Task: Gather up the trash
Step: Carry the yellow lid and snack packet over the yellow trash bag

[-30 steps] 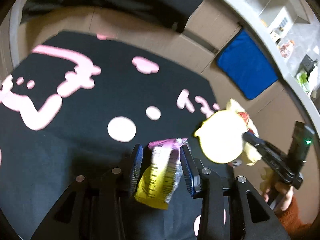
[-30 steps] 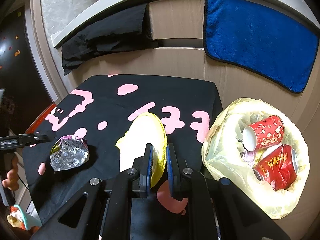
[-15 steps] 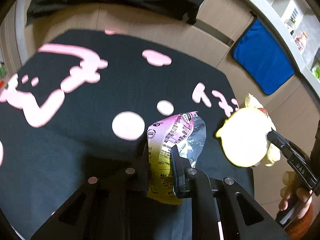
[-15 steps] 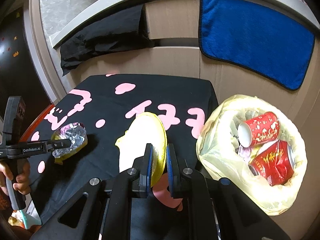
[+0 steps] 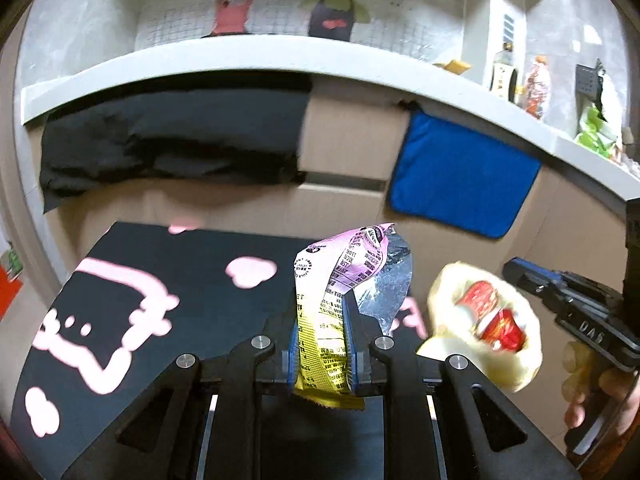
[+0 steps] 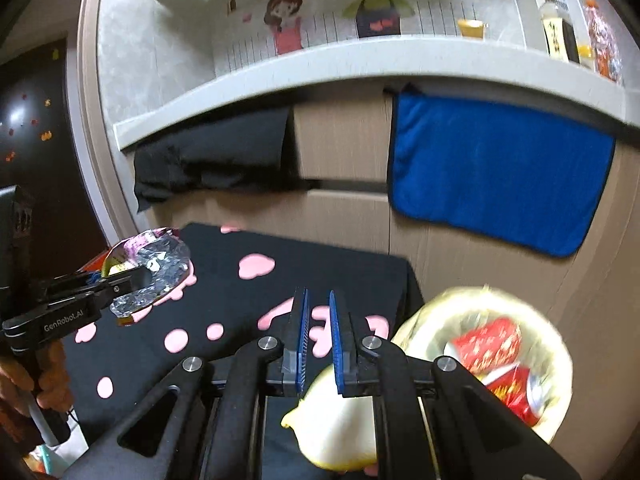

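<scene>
Behind everything, a grey countertop edge with a blue towel [image 5: 460, 184] hung from it and a black cloth [image 5: 168, 140] draped beside it forms the backdrop, and a black mat with pink shapes [image 5: 152, 280] lies below both claws. Clamped between the pads of the left gripper [image 5: 320, 340] is a crumpled snack wrapper [image 5: 340, 280], yellow and pink outside and foil inside; it stands up out of the jaws, clear of the mat. Off to that claw's right, the yellow trash bag [image 6: 492, 312] is seen with red cans [image 6: 492, 344] already inside. A fold of the bag's rim [image 6: 340, 432] is pinched in the clenched right gripper [image 6: 318, 340], low in its jaws and hanging beneath them, so that the bag's mouth is held open just to the right of that claw. The step in hand is judged to be the carrying of the wrapper towards the bag. For the next move, the left claw would need to be brought over the open mouth and its jaws released only once the wrapper is above the cans, while the rim is kept gripped so the opening does not collapse.
</scene>
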